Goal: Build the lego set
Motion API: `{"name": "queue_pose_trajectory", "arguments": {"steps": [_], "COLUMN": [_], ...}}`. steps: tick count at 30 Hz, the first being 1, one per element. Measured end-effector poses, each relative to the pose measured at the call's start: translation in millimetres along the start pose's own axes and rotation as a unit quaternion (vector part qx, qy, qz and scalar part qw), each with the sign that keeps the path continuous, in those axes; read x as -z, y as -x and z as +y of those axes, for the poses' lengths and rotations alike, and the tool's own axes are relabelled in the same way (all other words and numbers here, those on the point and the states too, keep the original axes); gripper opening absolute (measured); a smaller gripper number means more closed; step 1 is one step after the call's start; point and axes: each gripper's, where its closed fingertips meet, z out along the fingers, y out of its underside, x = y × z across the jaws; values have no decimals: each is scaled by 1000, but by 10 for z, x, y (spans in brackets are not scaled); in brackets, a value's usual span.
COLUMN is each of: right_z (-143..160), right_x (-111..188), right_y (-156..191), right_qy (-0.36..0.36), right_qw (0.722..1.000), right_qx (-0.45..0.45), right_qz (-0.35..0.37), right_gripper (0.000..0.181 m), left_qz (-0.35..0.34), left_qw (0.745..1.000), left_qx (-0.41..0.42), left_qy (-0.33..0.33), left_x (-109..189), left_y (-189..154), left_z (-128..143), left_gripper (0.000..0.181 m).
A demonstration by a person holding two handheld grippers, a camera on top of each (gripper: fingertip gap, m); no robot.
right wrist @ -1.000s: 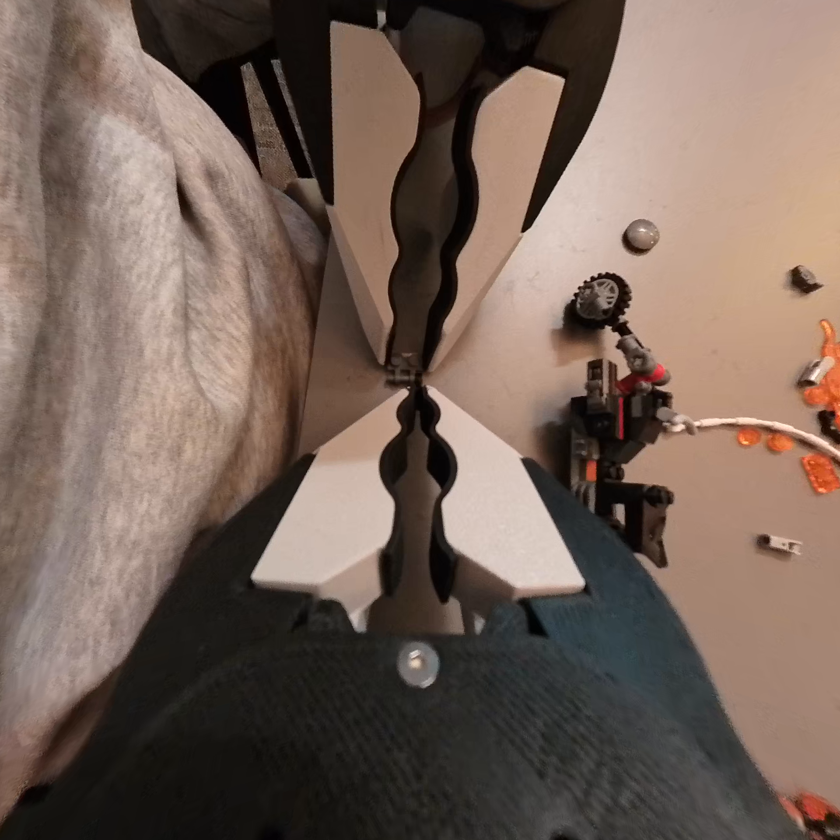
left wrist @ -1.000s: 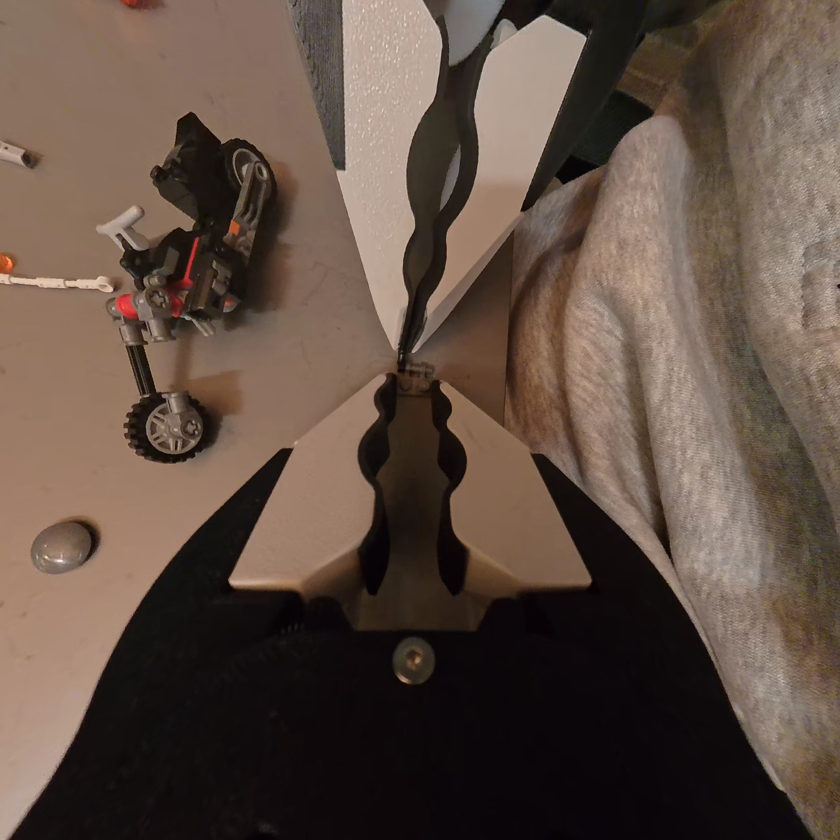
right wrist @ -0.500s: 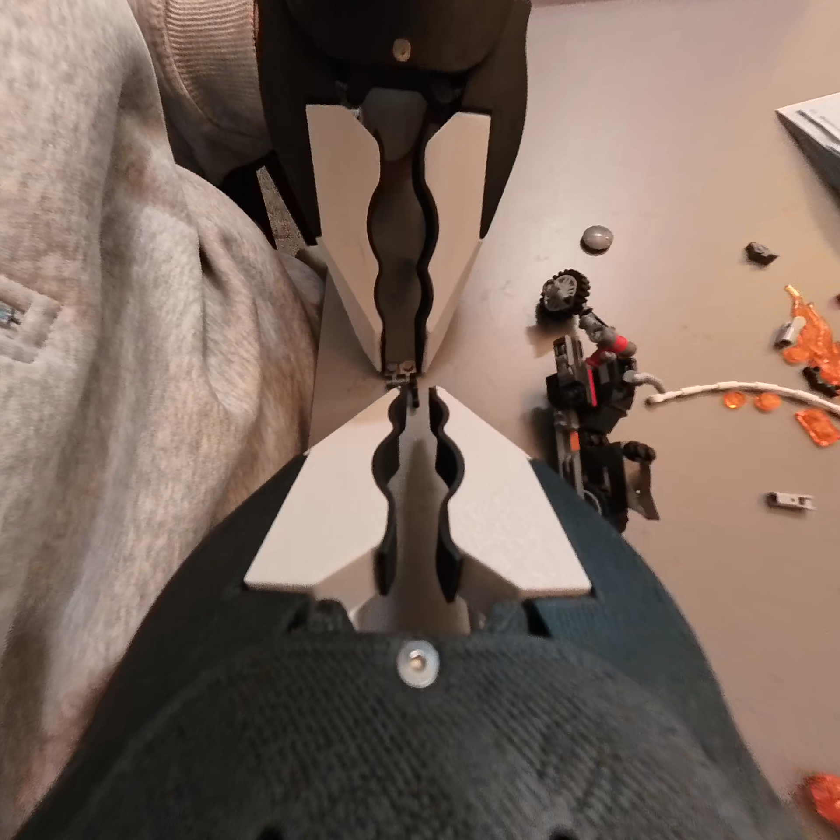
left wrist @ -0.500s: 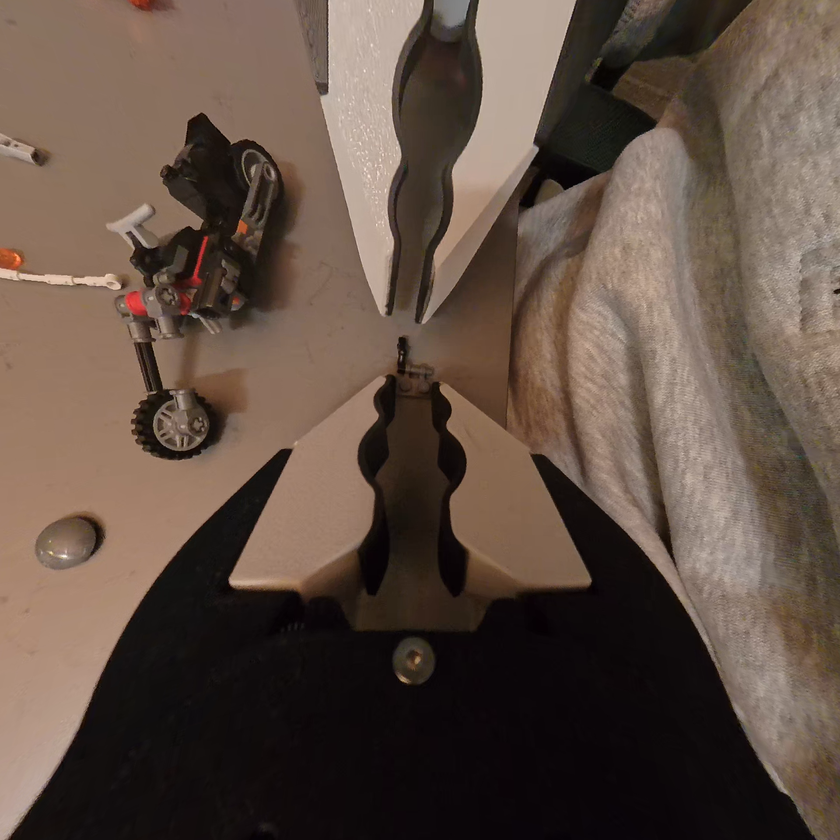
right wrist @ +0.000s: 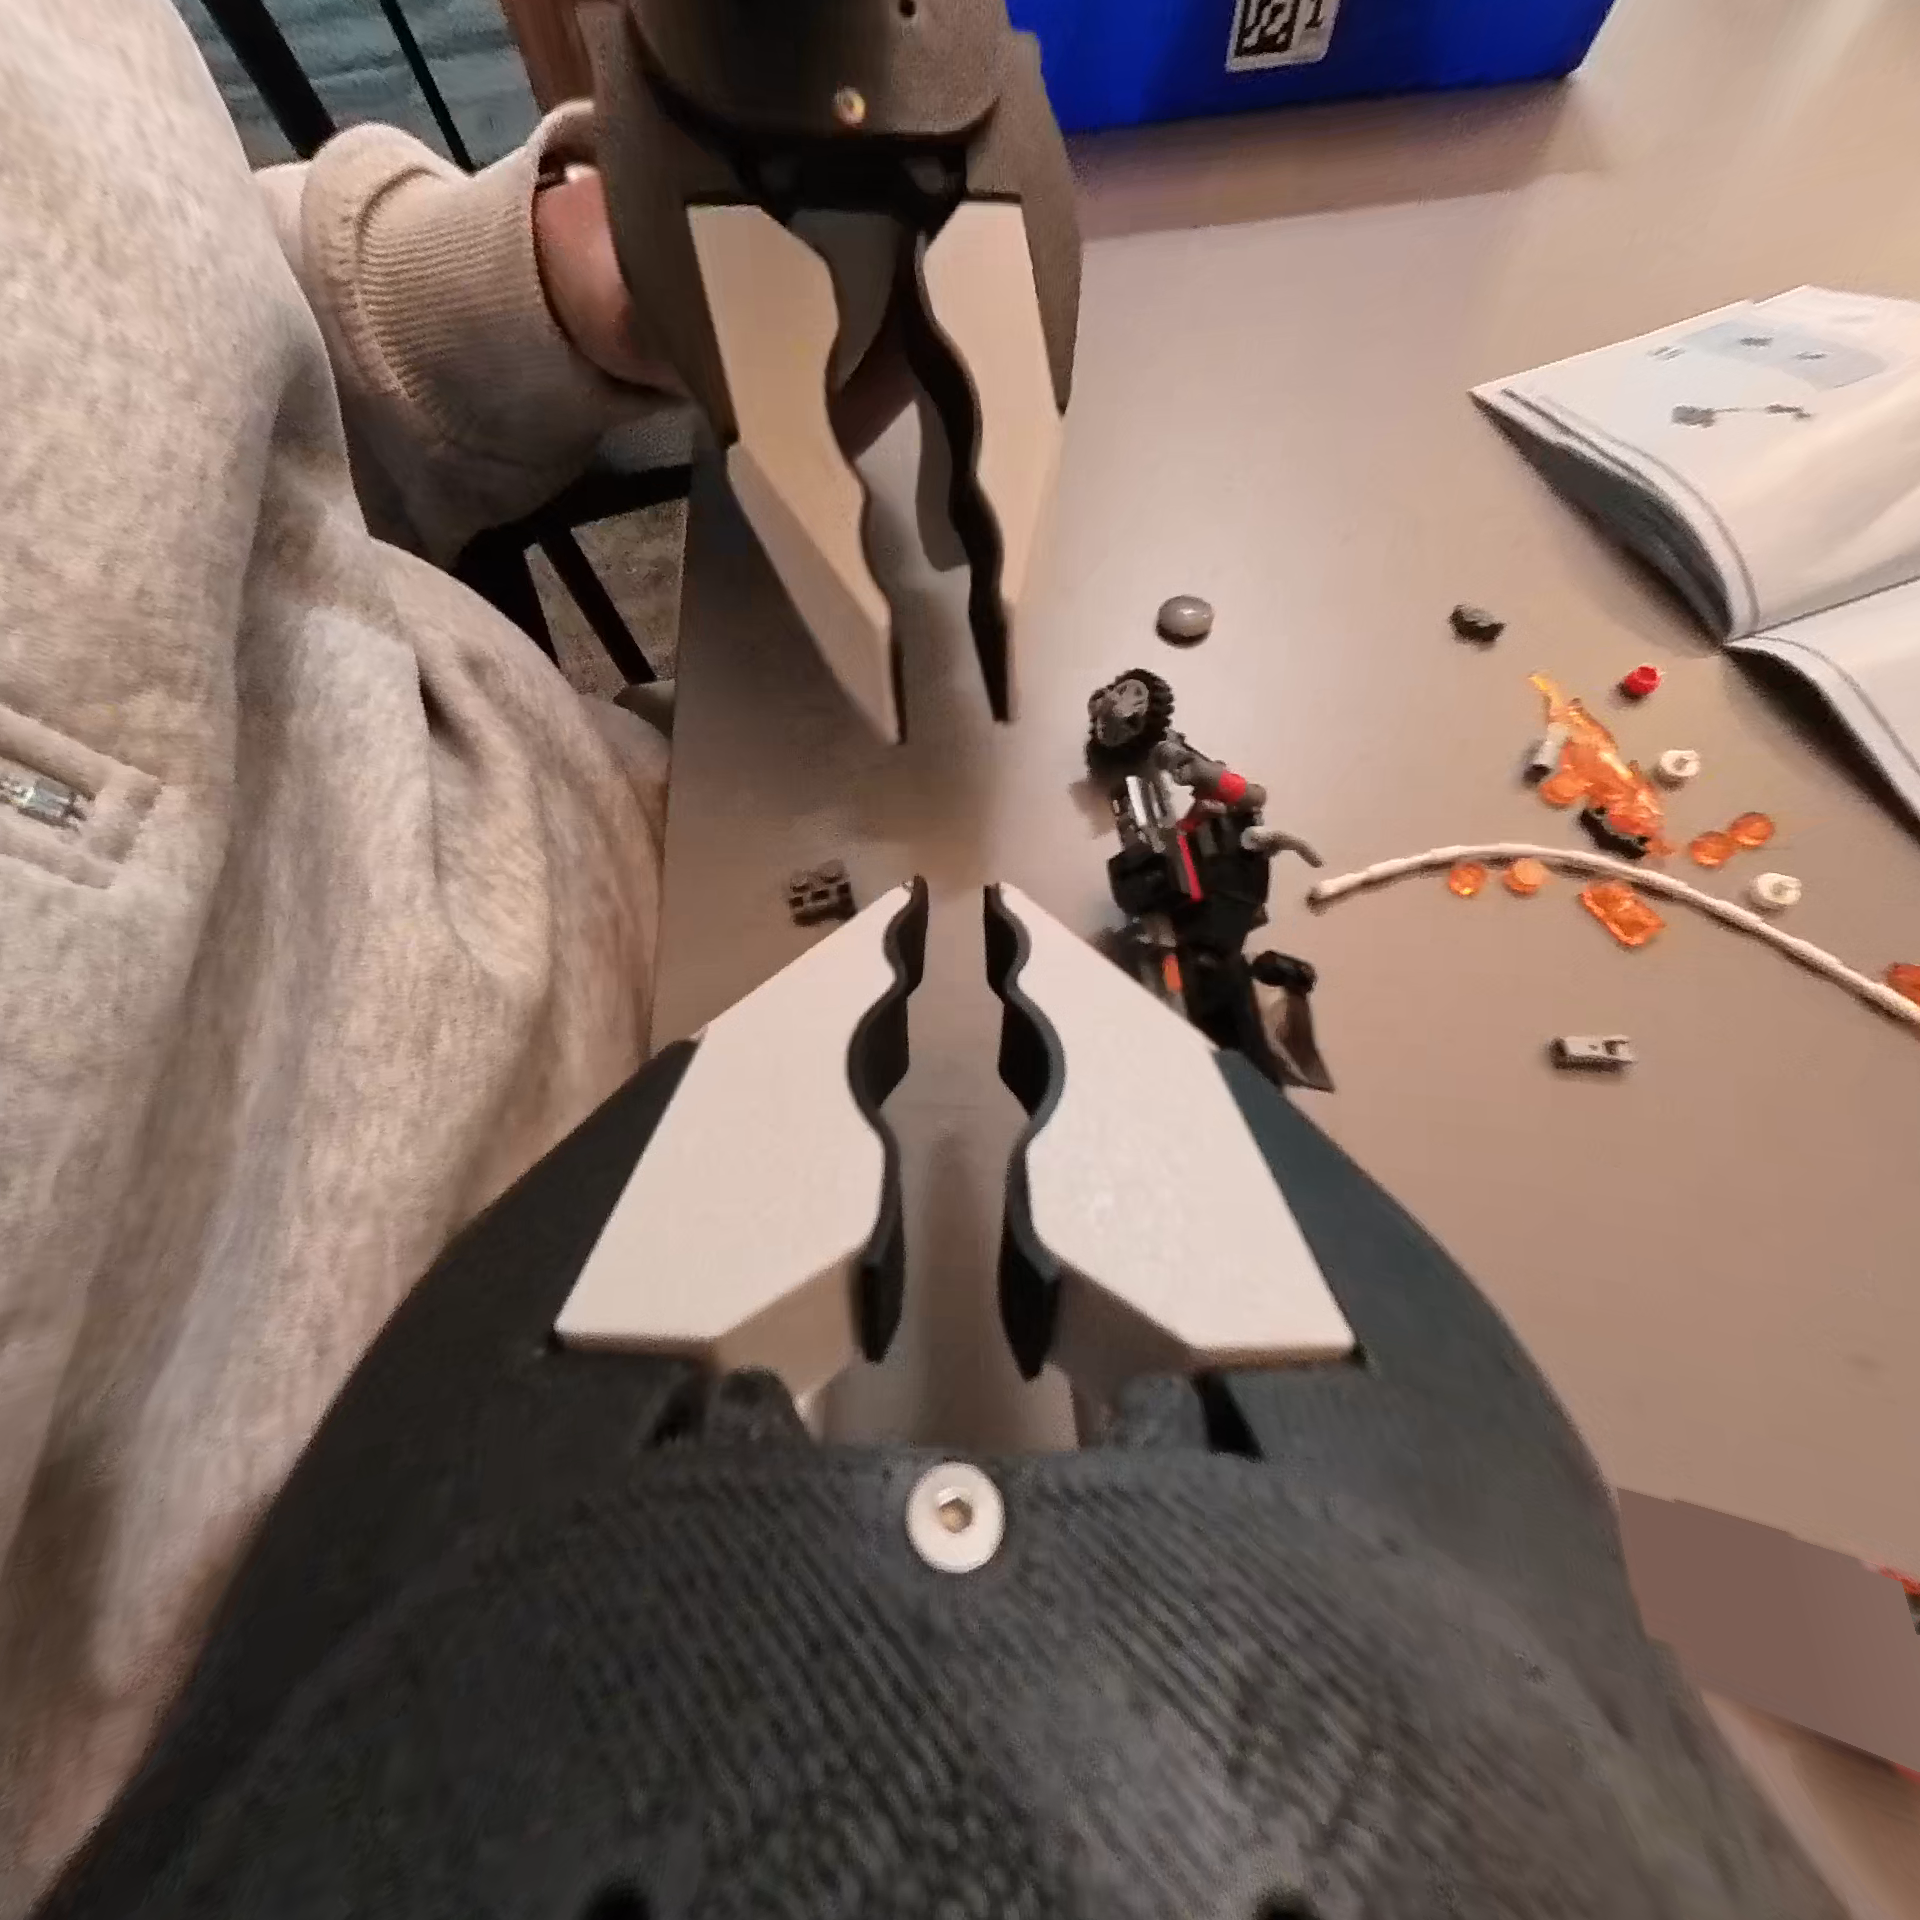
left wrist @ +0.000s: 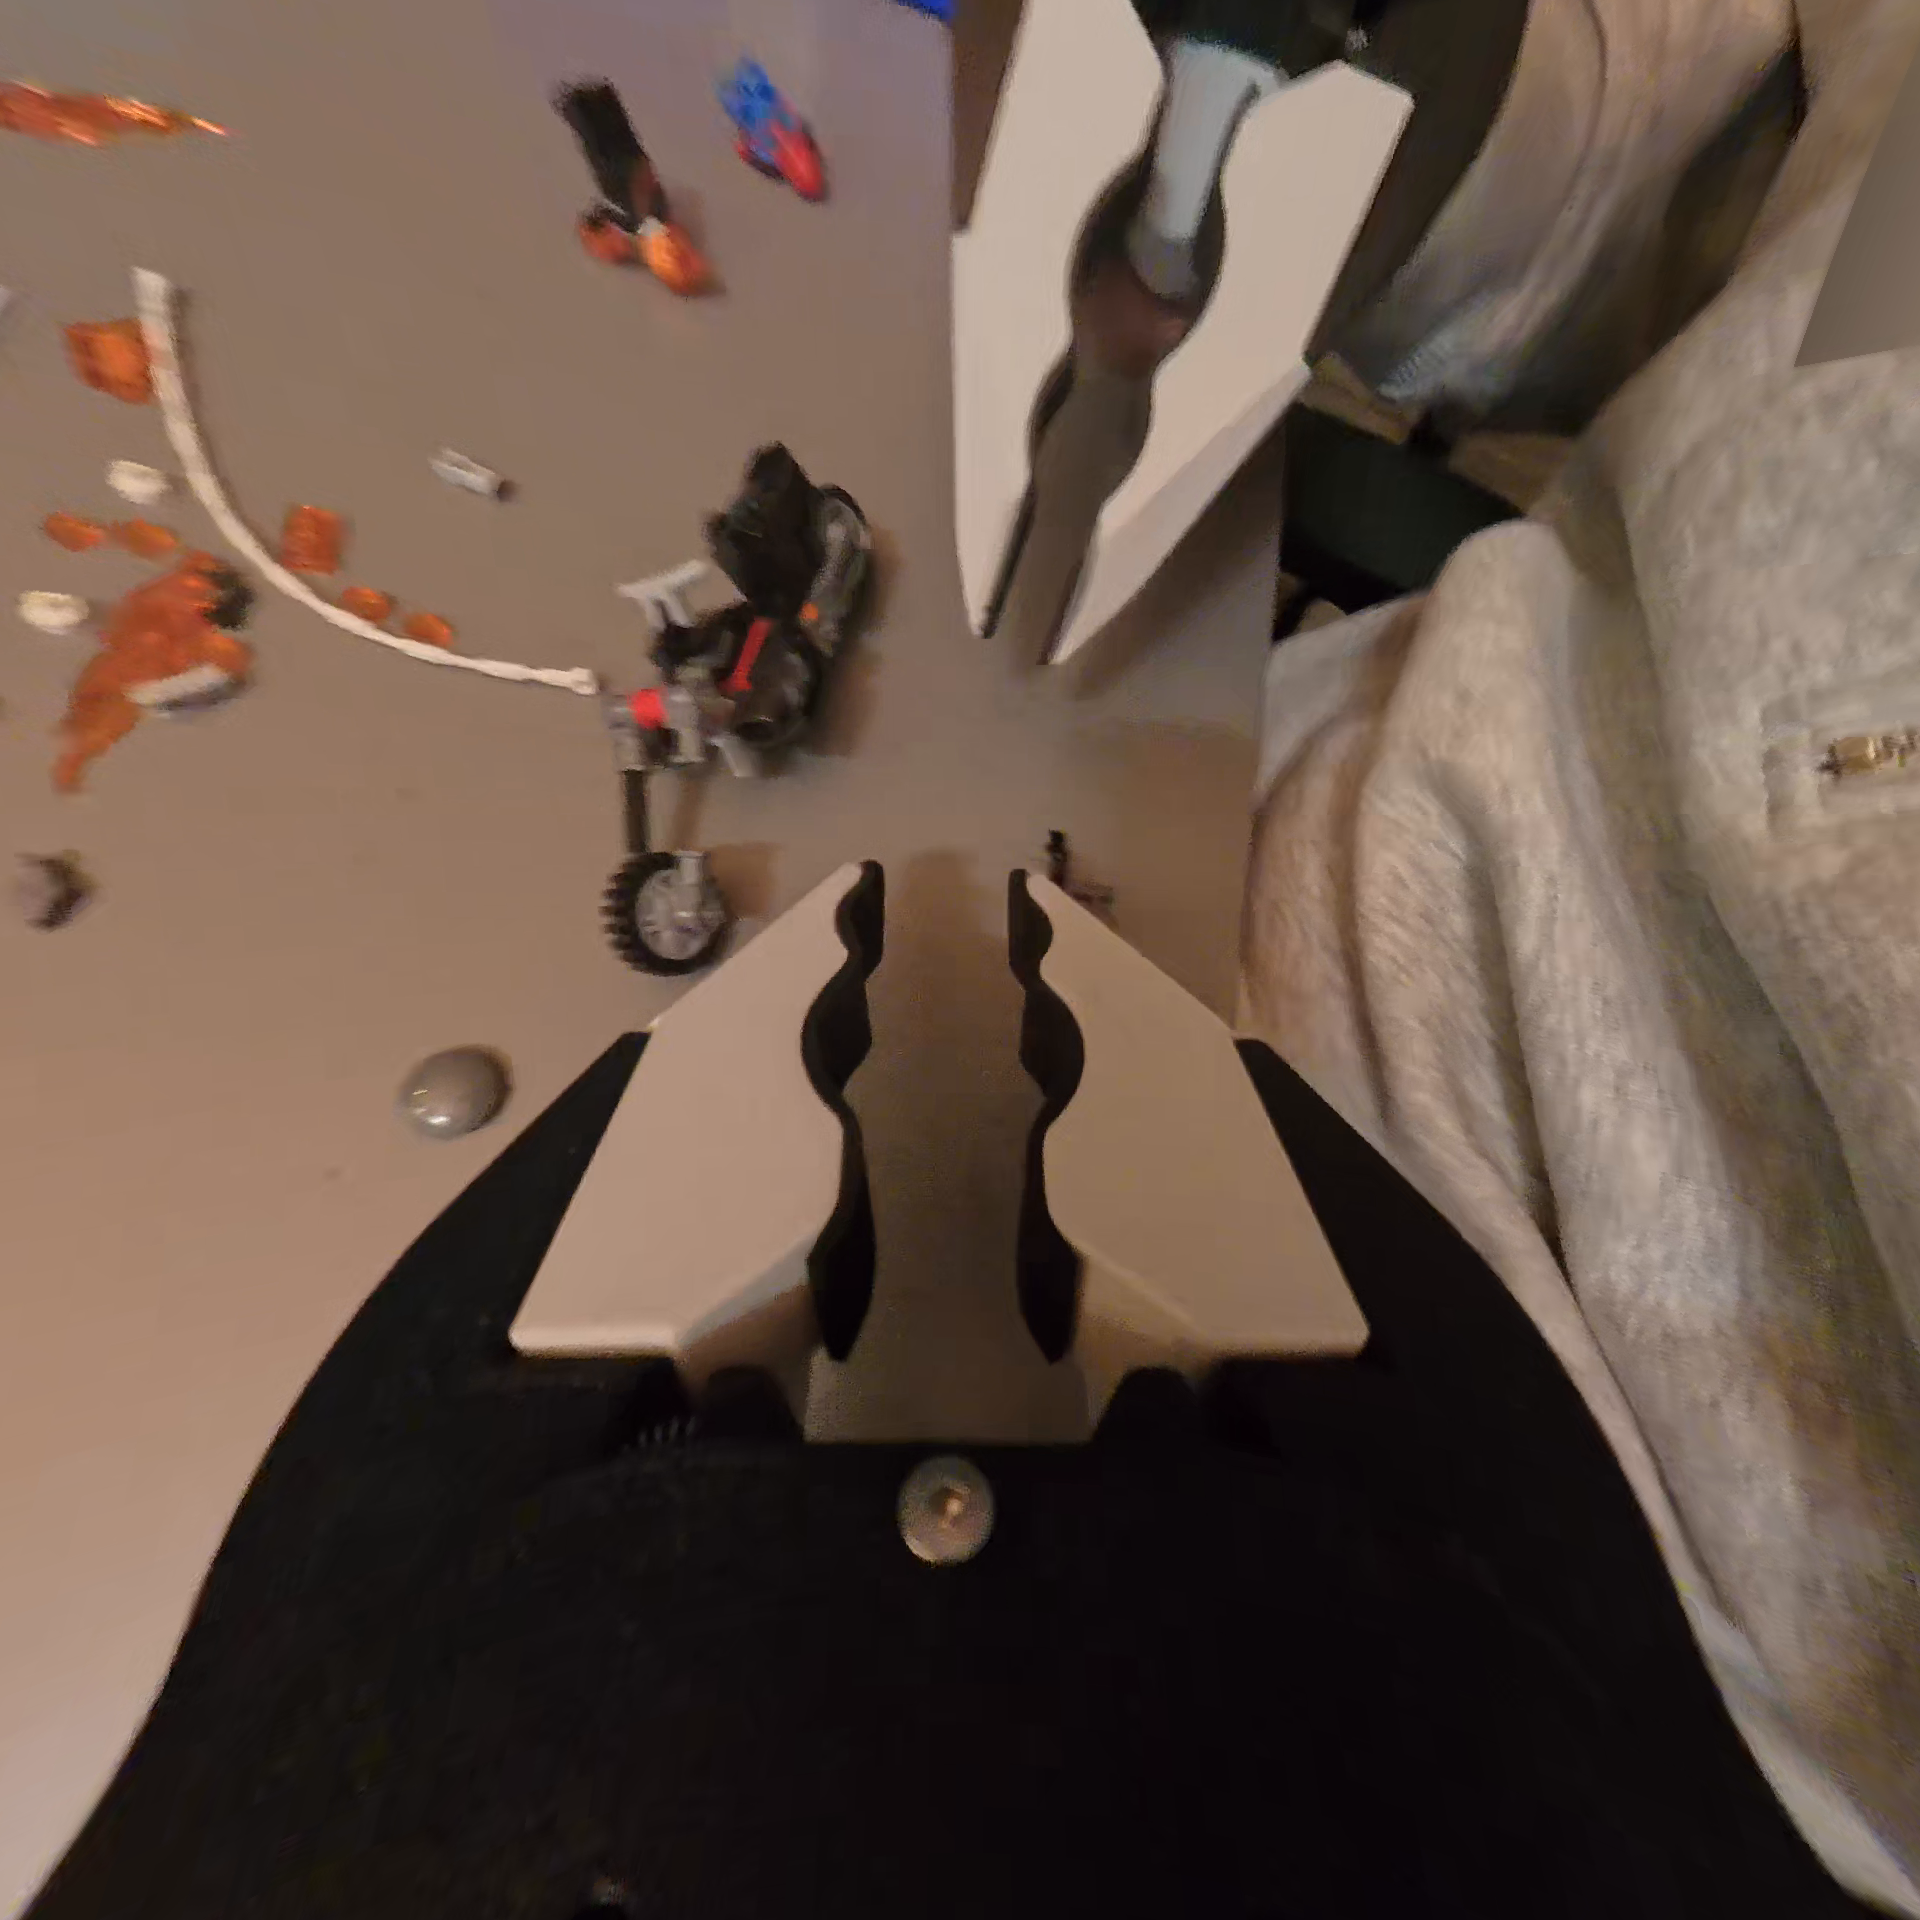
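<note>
**Both grippers stand empty over a half-built motorcycle**

The left gripper (left wrist: 945,878) and the right gripper (right wrist: 954,896) face each other tip to tip above the near edge of the grey table (left wrist: 312,1195), each with its fingers parted and nothing between them. A small dark grey piece (right wrist: 821,894) lies on the table just beside the right gripper's fingertip, close to that edge; in the left wrist view the same piece (left wrist: 1070,868) is mostly hidden behind a fingertip and too blurred to make out. The lego motorcycle (left wrist: 738,686) lies on its side farther in from the edge, its rear half cut off by the right gripper's body in the right wrist view. A white flexible strip (right wrist: 1621,883) curves away from it among scattered orange transparent pieces (right wrist: 1605,779), all softened by blur. A round grey piece (left wrist: 454,1089) sits apart, near the front wheel. An open instruction booklet (right wrist: 1766,457) runs off the frame towards the table's far side, its print too small to read. A blue bin (right wrist: 1299,52) at the far edge bears a black-and-white square code sticker, cropped at the top. A person's grey sweatshirt (right wrist: 208,727) fills the side beyond the near edge.
</note>
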Motion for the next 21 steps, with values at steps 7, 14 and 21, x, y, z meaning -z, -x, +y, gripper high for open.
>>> {"name": "queue_pose_trajectory", "arguments": {"steps": [7,14,21], "right_z": [-115,-248,-180], "right_x": [202,346,428], "right_y": [-153,-298,-313], "right_qy": [-50,-112,-131], "right_qw": [998,991,987], "right_qx": [-4,-9,-14], "right_qz": [36,66,92], "right_gripper": [7,6,5], "left_qz": [-104,-120,-170], "left_qw": [991,985,983], "left_qx": [50,95,31], "left_qy": [-69,-78,60], "left_x": [261,129,-362], "left_y": [482,1000,1474], "left_z": [-173,-509,-469], "left_gripper": [15,5,2]}}
